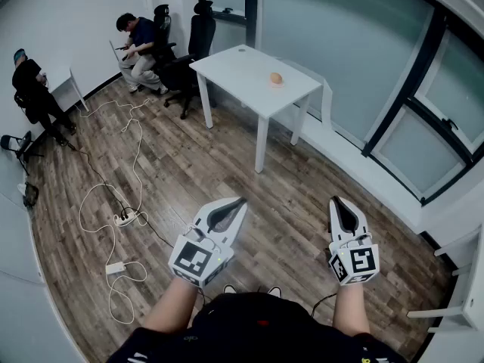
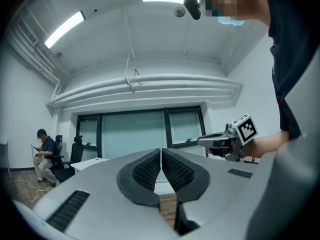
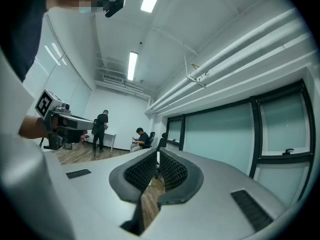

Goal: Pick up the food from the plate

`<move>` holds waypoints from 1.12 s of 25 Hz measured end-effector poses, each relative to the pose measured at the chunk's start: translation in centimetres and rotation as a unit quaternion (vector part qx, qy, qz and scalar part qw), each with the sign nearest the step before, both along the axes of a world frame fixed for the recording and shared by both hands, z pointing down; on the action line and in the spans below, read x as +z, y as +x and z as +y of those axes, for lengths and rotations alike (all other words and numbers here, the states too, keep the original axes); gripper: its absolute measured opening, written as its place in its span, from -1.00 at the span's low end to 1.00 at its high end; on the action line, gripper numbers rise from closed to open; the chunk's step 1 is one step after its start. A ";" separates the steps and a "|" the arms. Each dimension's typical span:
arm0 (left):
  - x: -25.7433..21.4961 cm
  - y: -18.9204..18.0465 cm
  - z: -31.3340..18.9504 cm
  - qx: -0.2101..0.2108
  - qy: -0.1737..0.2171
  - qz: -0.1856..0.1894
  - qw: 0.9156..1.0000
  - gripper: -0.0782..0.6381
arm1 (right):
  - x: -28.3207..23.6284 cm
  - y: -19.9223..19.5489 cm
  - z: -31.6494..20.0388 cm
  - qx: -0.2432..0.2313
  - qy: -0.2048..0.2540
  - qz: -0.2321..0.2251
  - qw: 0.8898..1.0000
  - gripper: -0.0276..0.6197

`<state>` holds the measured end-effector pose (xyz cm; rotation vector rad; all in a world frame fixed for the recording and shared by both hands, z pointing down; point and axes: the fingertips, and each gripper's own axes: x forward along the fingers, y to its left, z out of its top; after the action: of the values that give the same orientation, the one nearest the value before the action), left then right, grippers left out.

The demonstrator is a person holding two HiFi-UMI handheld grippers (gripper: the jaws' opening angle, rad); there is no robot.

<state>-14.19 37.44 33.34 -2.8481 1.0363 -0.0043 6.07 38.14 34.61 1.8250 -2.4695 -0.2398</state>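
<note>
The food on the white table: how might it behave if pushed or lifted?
The food looks small and round, so it would probably roll if nudged. Its size suggests it is light. Softness cannot be told from here.

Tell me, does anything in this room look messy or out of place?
Only the cables: white leads loop loosely across the wood floor to a power strip, left of the table. The food sits neatly on it; nothing looks spilled or broken.
</note>
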 end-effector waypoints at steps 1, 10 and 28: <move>0.0 0.1 0.1 -0.001 -0.002 0.000 1.000 -0.70 | 0.0 0.2 0.1 0.001 -0.001 0.002 1.000 -0.80; 0.1 -0.5 -0.2 -0.022 -0.010 0.006 1.000 -0.70 | 0.0 -0.4 -0.4 -0.013 0.001 0.006 1.000 -0.80; 1.0 1.3 -1.3 -0.015 -0.024 0.005 1.000 -0.70 | 0.8 0.6 -1.3 -0.033 -0.008 -0.020 0.999 -0.80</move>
<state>-12.89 36.15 34.36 -2.8771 1.0945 -0.0178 6.65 36.87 35.41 1.7614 -2.5523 -0.1873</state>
